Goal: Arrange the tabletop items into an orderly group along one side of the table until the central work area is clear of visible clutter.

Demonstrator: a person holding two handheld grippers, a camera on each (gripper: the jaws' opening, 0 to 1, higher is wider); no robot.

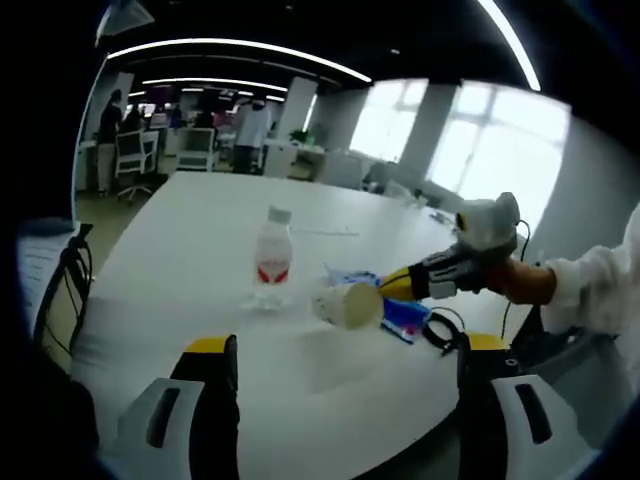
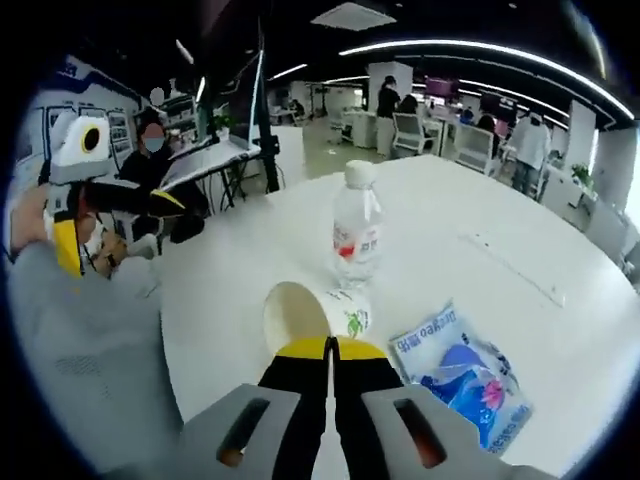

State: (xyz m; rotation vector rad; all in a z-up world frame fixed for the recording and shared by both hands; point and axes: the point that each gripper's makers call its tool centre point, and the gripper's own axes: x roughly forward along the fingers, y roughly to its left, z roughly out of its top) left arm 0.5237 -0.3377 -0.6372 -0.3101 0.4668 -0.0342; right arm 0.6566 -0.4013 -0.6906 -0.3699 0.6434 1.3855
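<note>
On the table [image 1: 200, 220], right tongs [image 2: 331, 349] grip sideways cup [image 2: 318, 315].

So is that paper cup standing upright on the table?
No, the paper cup lies on its side beside the water bottle, its open mouth showing.

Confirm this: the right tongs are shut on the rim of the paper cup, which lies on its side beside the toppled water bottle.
One detail is wrong: the water bottle stands upright, not toppled, as the right gripper view shows. The rest holds: the right tongs are shut on the rim of the paper cup, which lies on its side beside the bottle.
</note>
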